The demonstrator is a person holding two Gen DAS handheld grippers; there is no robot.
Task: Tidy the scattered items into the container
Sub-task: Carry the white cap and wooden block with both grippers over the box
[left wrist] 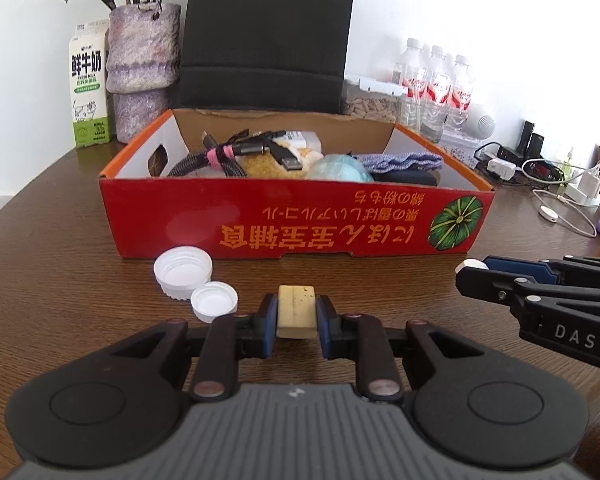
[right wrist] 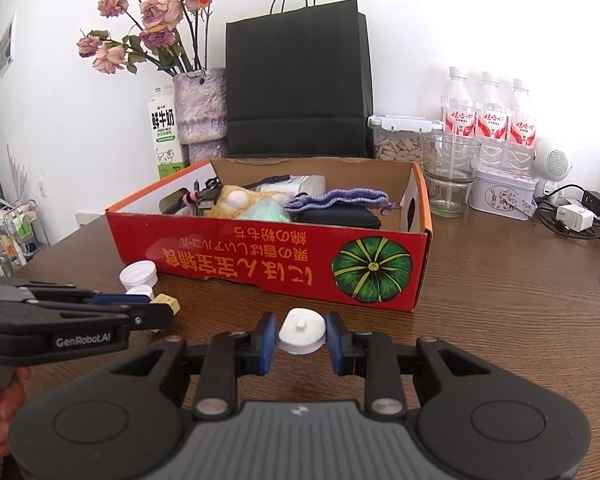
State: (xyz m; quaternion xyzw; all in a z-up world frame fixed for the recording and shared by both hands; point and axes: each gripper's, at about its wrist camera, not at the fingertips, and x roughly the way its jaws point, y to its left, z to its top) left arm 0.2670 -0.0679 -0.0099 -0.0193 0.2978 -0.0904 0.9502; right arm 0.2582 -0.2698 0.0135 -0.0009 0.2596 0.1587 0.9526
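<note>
The left claw point(left wrist: 297, 316) squeezed a yellow block point(left wrist: 296, 311). The right claw point(right wrist: 301, 334) squeezed a white cap point(right wrist: 301, 331). Both were near the red box point(left wrist: 260, 224).

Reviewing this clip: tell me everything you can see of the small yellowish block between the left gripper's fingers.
The yellowish block is a small pale cream rectangular piece, matte, with faint brown specks on top; its material cannot be told. It lies level, long side pointing toward the red box, clamped on its two side faces by the blue pads of the left gripper. It sits low over the wooden table; whether it touches it is unclear. Two white caps lie just left of it, apart from it.
</note>
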